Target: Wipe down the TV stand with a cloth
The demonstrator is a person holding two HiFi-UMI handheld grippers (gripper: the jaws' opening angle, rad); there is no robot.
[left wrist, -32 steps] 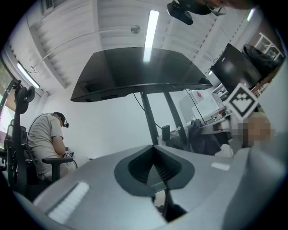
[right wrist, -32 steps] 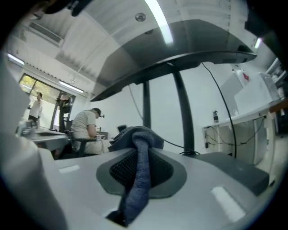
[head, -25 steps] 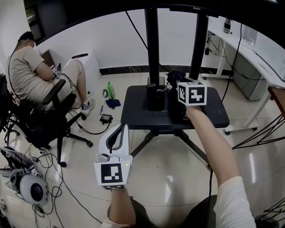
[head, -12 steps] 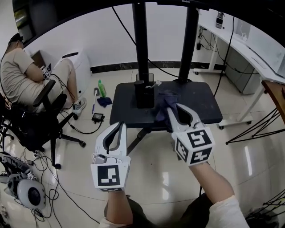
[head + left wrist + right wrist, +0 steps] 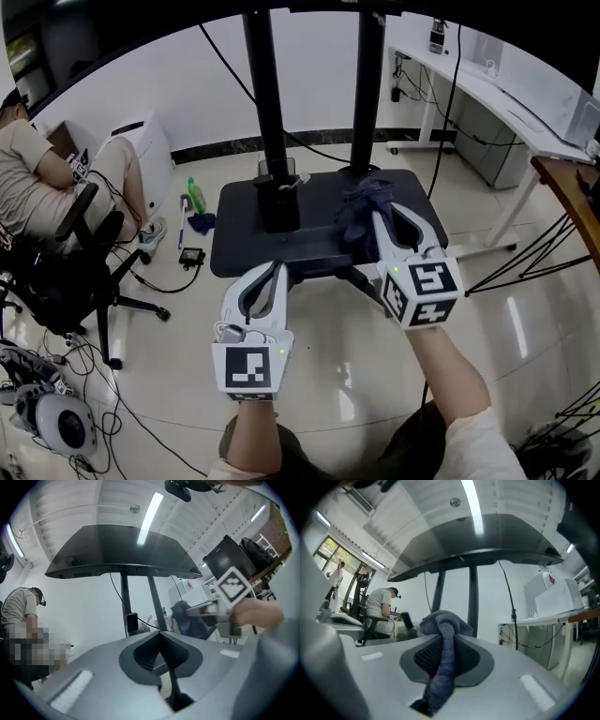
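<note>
The TV stand's black base (image 5: 246,246) carries two black poles (image 5: 265,103), with the dark screen (image 5: 122,550) above them. A dark blue cloth (image 5: 362,208) is bunched over the base's right part. My right gripper (image 5: 383,216) is shut on it. In the right gripper view the cloth (image 5: 443,654) hangs out between the closed jaws of the right gripper (image 5: 440,635). My left gripper (image 5: 273,270) is shut and empty, low in front of the base's near edge. Its jaws meet in the left gripper view (image 5: 162,637).
A small black box (image 5: 278,199) stands on the base by the left pole. A person sits in an office chair (image 5: 66,253) at the left. A green bottle (image 5: 195,195), a blue rag (image 5: 200,222) and cables lie on the floor. White desks (image 5: 497,94) stand at the right.
My right gripper has pulled back from the far side of the base toward me, bringing the cloth to the right front part. The left gripper has stayed low in front.
</note>
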